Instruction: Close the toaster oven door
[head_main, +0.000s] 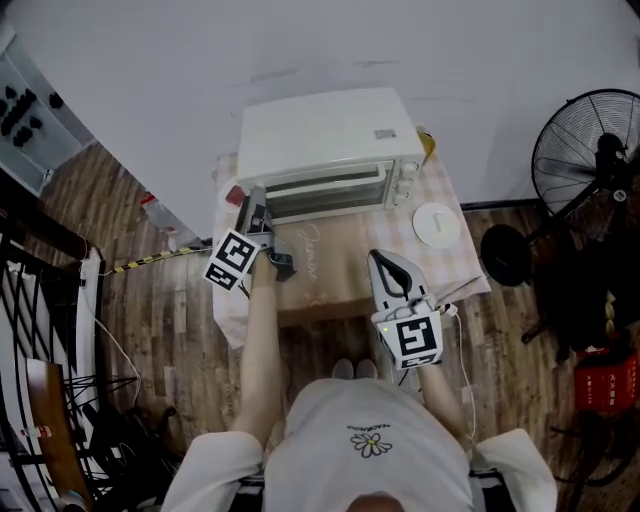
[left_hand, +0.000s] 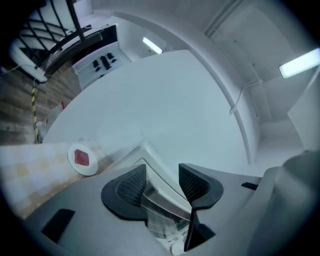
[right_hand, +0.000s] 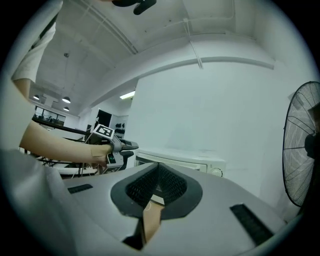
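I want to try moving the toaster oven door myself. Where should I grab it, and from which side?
Probably the handle, the bar along the top edge of the door. It sticks out and runs sideways, so come from the front, one jaw each side of it. The left gripper sits open around its left end.

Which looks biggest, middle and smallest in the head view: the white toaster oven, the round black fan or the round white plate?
1. White boxy toaster oven.
2. Round black wire fan, cut by the picture's edge.
3. Small round white plate.
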